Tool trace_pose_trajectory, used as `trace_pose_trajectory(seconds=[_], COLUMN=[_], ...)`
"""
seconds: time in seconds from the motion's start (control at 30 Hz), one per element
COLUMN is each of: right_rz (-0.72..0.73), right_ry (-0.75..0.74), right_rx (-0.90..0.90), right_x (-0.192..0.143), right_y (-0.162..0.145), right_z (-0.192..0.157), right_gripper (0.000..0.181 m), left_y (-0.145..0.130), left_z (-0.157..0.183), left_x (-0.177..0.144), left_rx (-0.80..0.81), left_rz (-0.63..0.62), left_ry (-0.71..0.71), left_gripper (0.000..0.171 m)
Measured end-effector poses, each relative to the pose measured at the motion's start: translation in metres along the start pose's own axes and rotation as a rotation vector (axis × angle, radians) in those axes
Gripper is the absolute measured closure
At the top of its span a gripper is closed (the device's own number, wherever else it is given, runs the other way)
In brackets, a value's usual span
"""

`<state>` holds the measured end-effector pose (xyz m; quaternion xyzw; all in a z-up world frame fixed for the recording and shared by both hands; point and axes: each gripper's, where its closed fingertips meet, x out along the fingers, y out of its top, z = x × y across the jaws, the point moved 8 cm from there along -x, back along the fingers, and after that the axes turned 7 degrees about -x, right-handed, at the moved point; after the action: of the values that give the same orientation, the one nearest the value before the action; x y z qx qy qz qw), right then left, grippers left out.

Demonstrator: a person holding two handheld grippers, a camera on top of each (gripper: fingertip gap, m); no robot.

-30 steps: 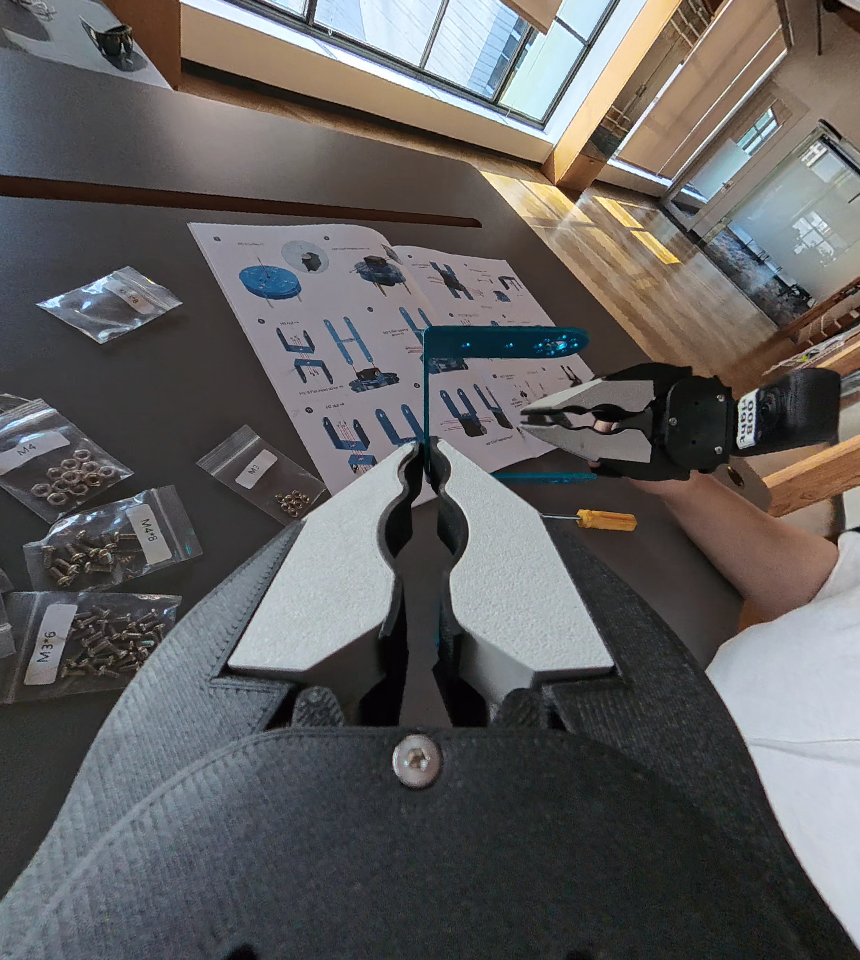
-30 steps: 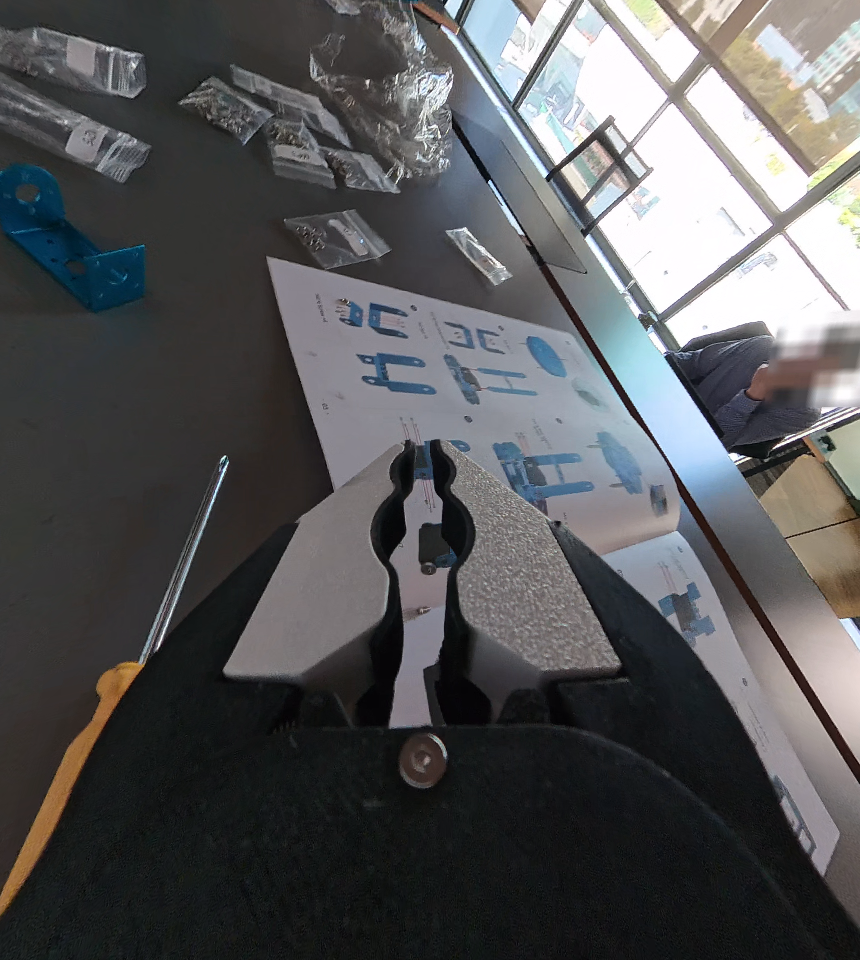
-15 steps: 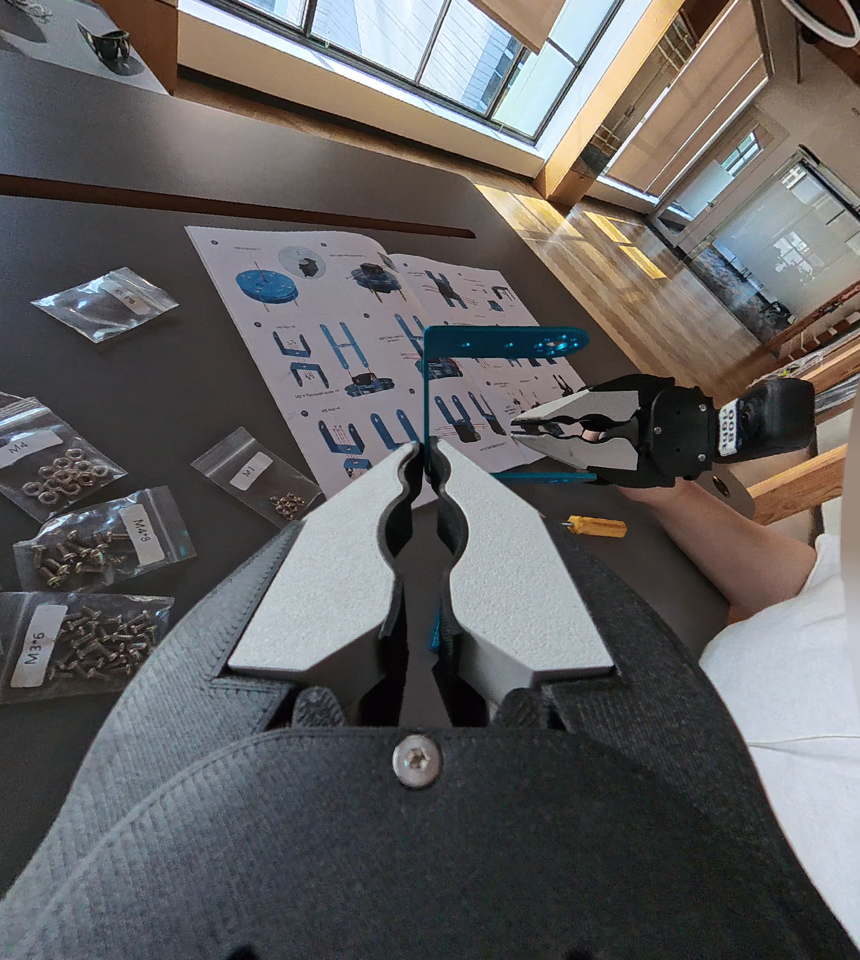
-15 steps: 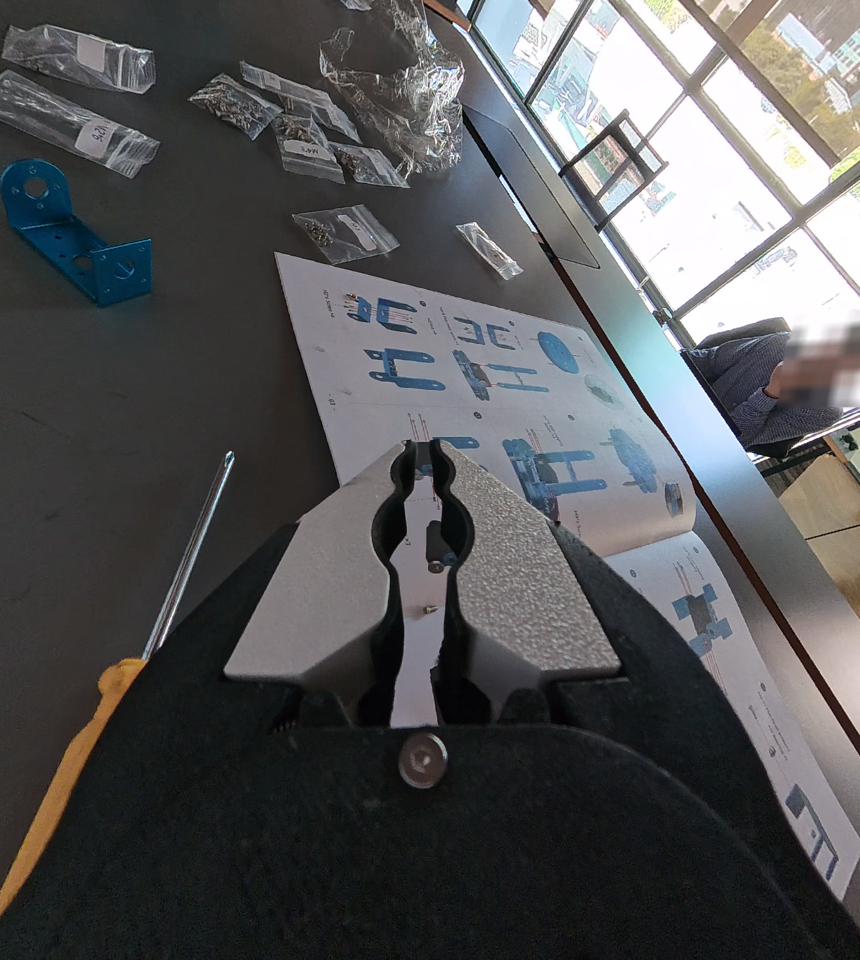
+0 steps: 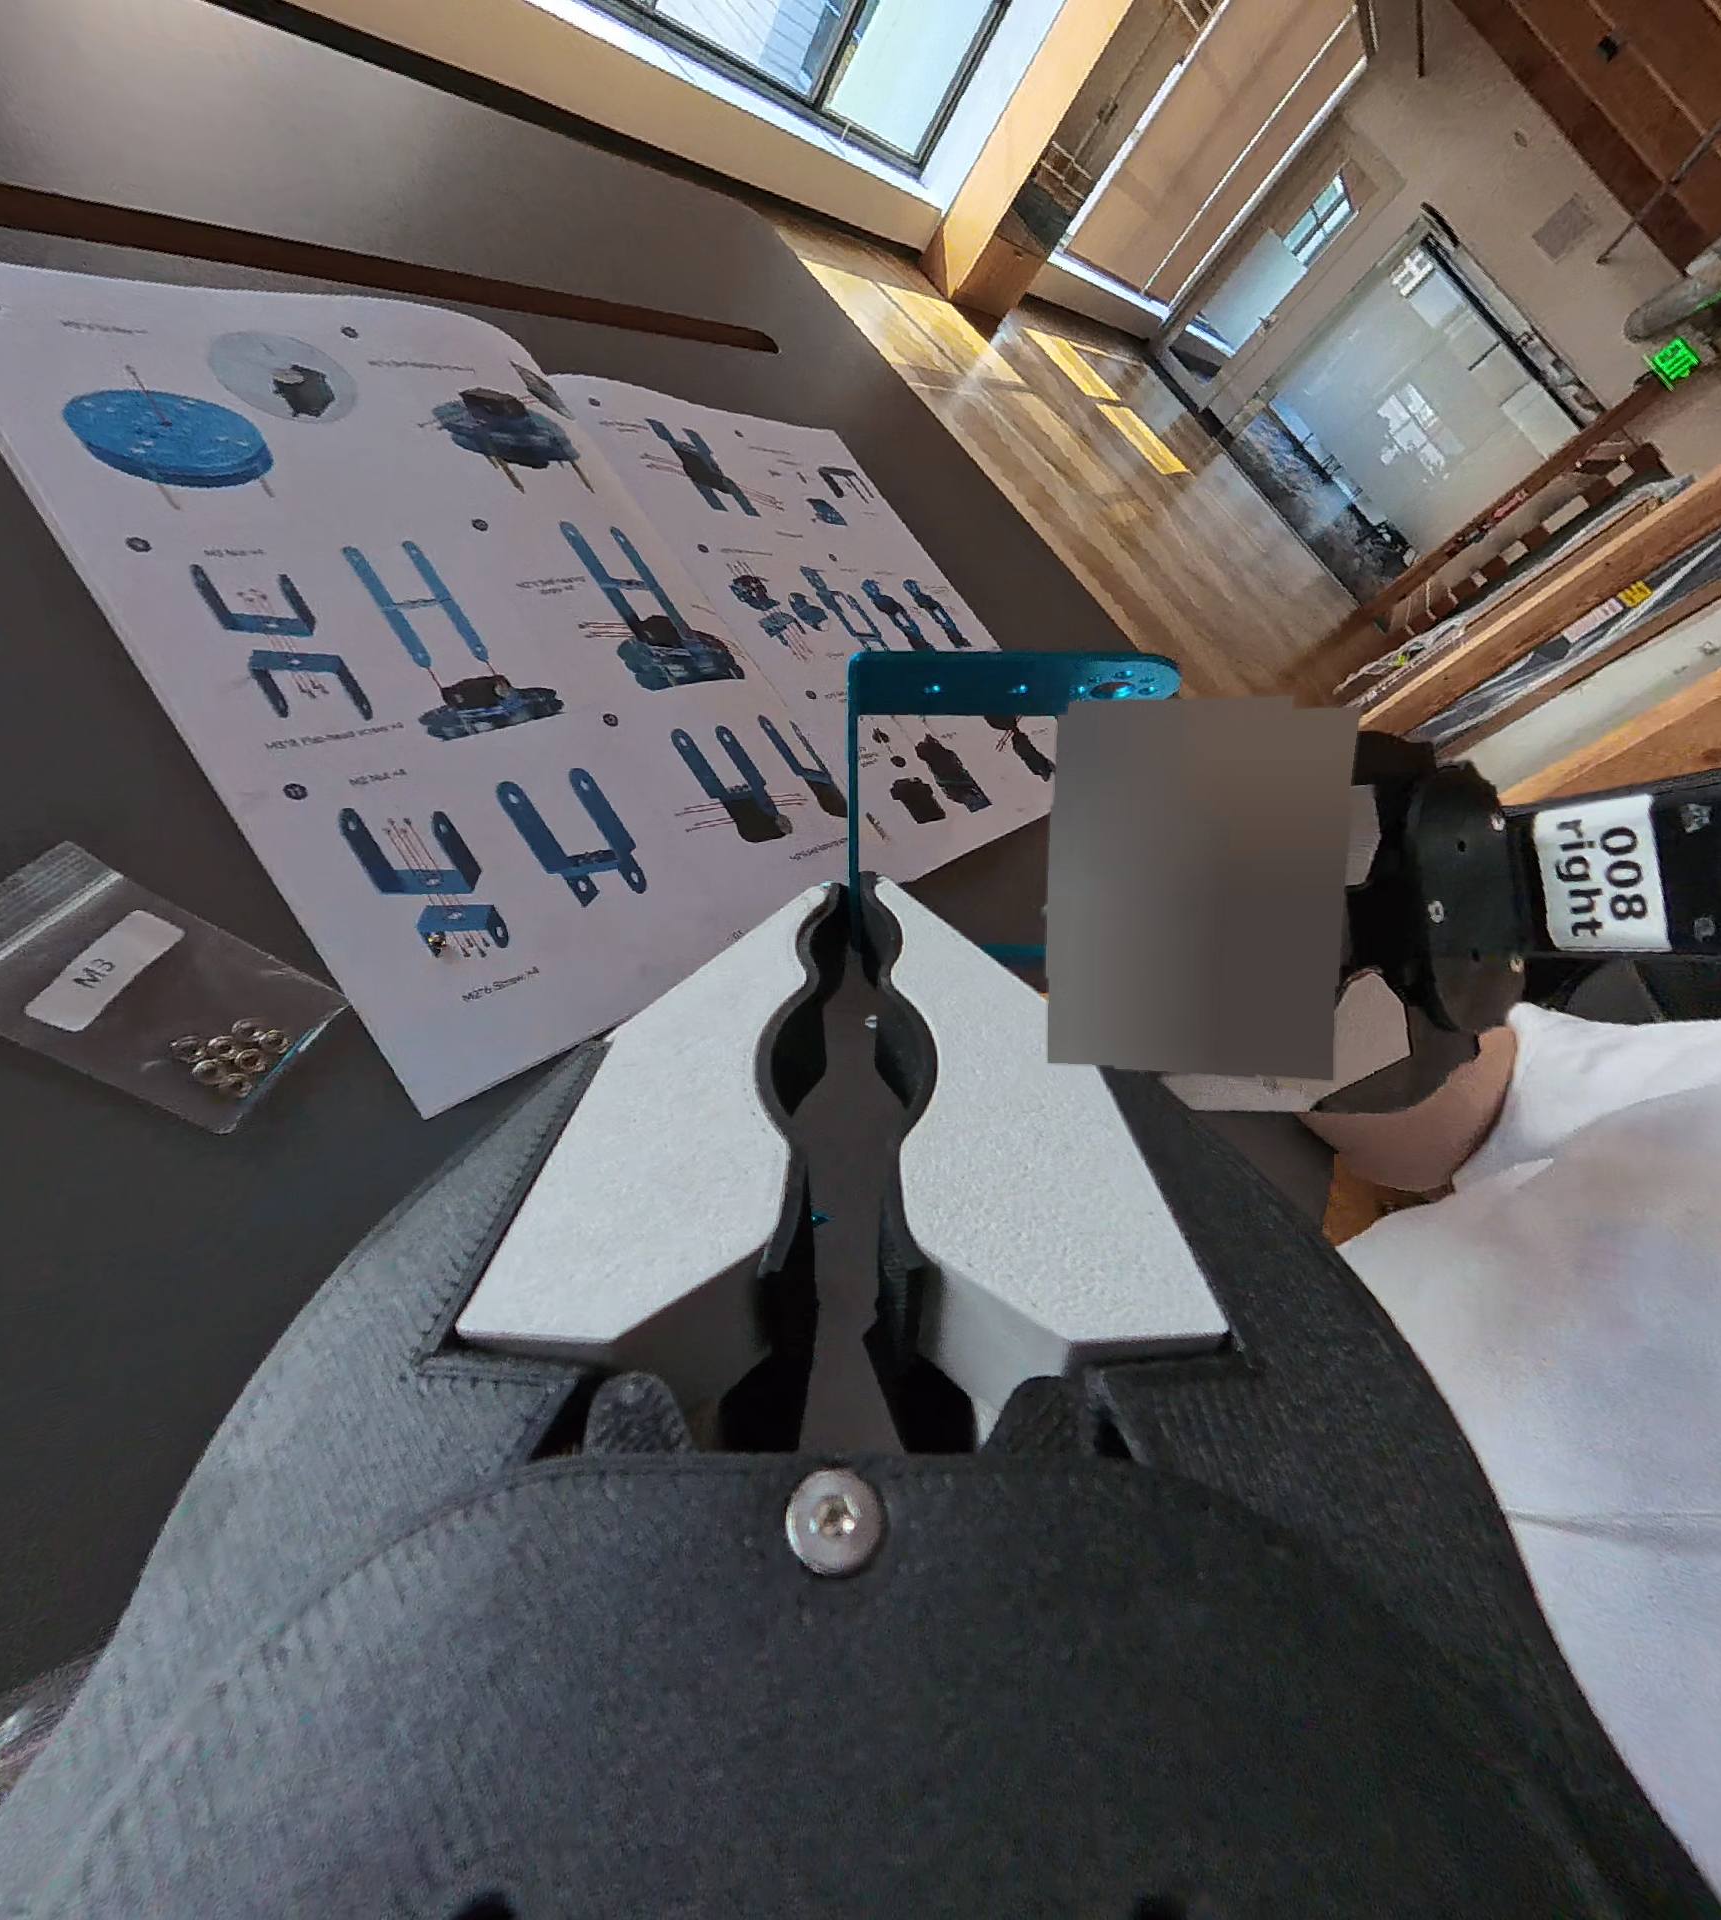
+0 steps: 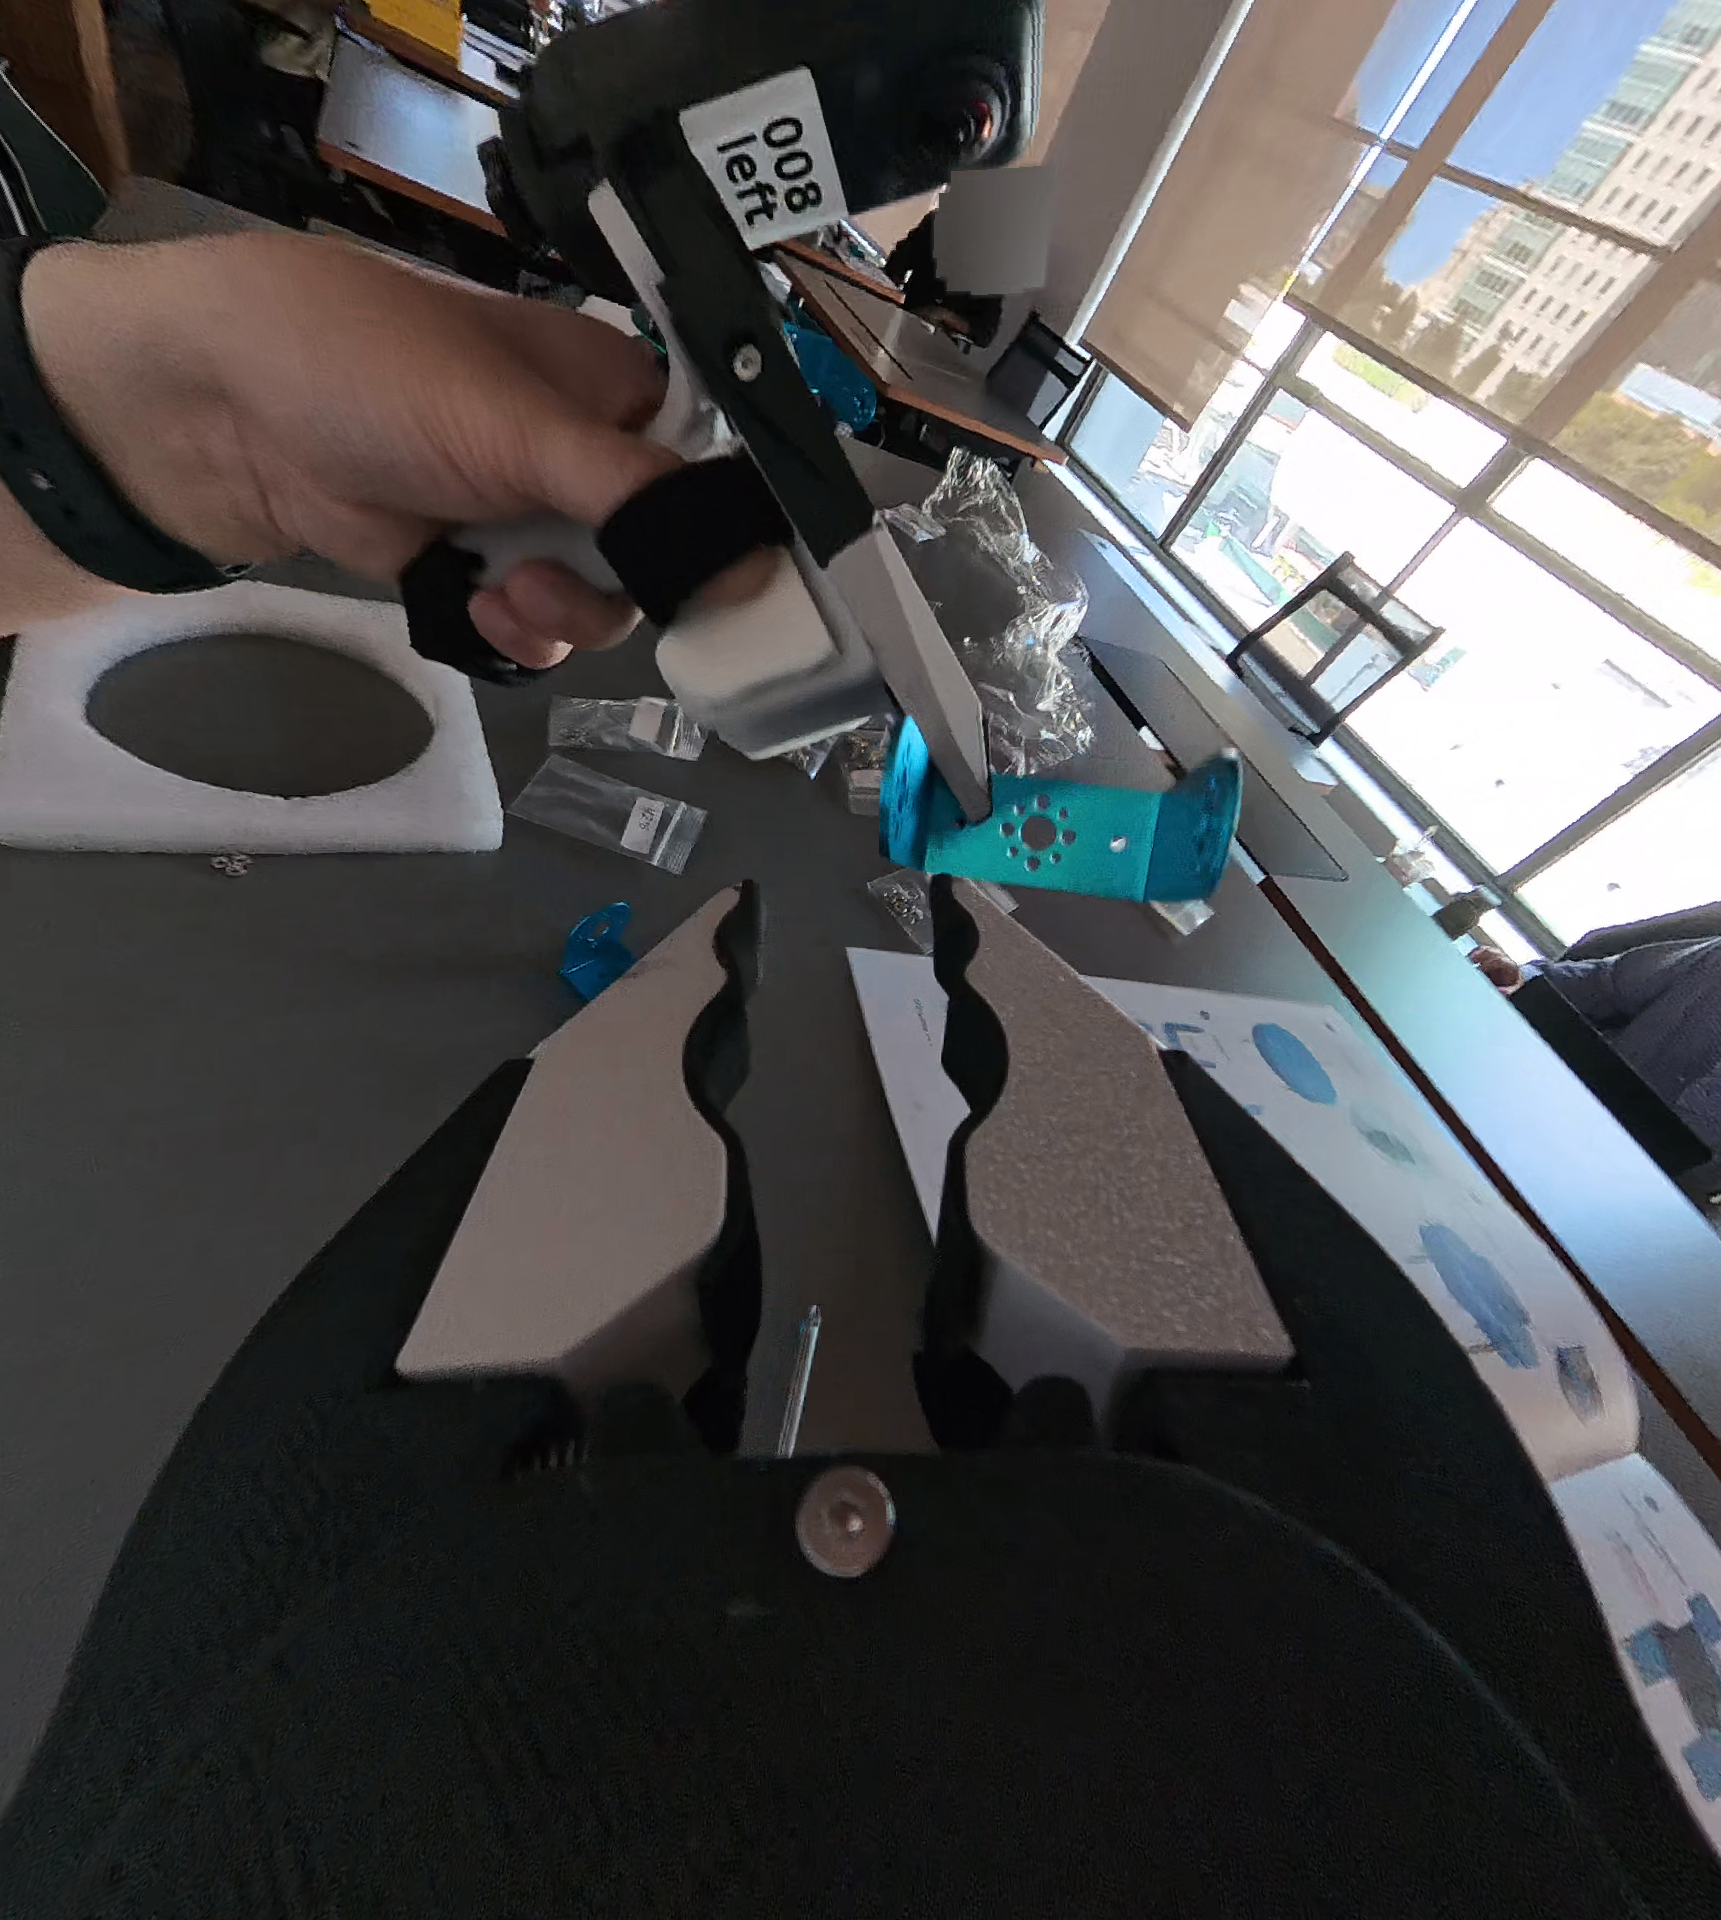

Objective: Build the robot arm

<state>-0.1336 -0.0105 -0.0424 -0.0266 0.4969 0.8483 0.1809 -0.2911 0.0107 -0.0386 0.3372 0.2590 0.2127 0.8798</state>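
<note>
My left gripper (image 5: 851, 902) is shut on a blue U-shaped metal bracket (image 5: 949, 686) and holds it above the dark table (image 5: 108, 1195). In the right wrist view the bracket (image 6: 1053, 842) hangs from the left gripper's fingers (image 6: 923, 717), held by a person's hand (image 6: 316, 436). My right gripper (image 6: 840, 914) is open and empty, its tips just below the bracket, not touching it. A screwdriver shaft (image 6: 794, 1382) lies on the table under the right gripper. In the left wrist view the right gripper's fingers are hidden by a mosaic patch.
An open instruction booklet (image 5: 399, 623) lies on the table, also in the right wrist view (image 6: 1303, 1143). A small bag of nuts (image 5: 108, 987) lies left of it. A white foam block with a round hole (image 6: 243, 727), several small bags (image 6: 617, 810), crumpled plastic (image 6: 1001, 582) and a second blue bracket (image 6: 596, 951) lie farther off. The left gripper's tips are roughly 5 cm from the right gripper's. From the right gripper's tips to the screwdriver shaft (image 6: 794, 1382) is close to 12 cm.
My right gripper has opened and swung up to face the bracket in the left gripper. The two grippers have come close together; the left gripper still holds the bracket.
</note>
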Motion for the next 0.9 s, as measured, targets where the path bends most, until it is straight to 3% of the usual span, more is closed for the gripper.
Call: trace_pose_trajectory(seconds=[0.33, 0.47, 0.63, 0.77, 0.9], right_rz=[-0.029, 0.003, -0.062, -0.148, -0.189], right_ry=[-0.065, 0.122, 0.569, 0.674, 0.699], right_rx=[-0.156, -0.117, -0.165, -0.182, -0.190], right_x=[-0.010, -0.026, -0.046, -0.047, -0.046], right_y=[0.002, -0.003, -0.025, -0.033, -0.035], right_z=[0.004, 0.009, -0.014, -0.021, -0.025], right_gripper=[0.181, 0.181, 0.180, 0.180, 0.180], left_y=[-0.008, 0.005, 0.008, -0.011, -0.034], left_z=[0.002, 0.002, 0.012, 0.044, 0.051], left_x=[0.016, 0.002, -0.008, 0.007, 0.024], left_rx=[0.000, -0.019, 0.154, 0.353, 0.578], left_rz=[-0.055, 0.004, -0.038, -0.156, -0.252], left_ry=[-0.071, -0.132, -0.166, -0.279, -0.145], left_gripper=[0.171, 0.145, 0.145, 0.141, 0.141])
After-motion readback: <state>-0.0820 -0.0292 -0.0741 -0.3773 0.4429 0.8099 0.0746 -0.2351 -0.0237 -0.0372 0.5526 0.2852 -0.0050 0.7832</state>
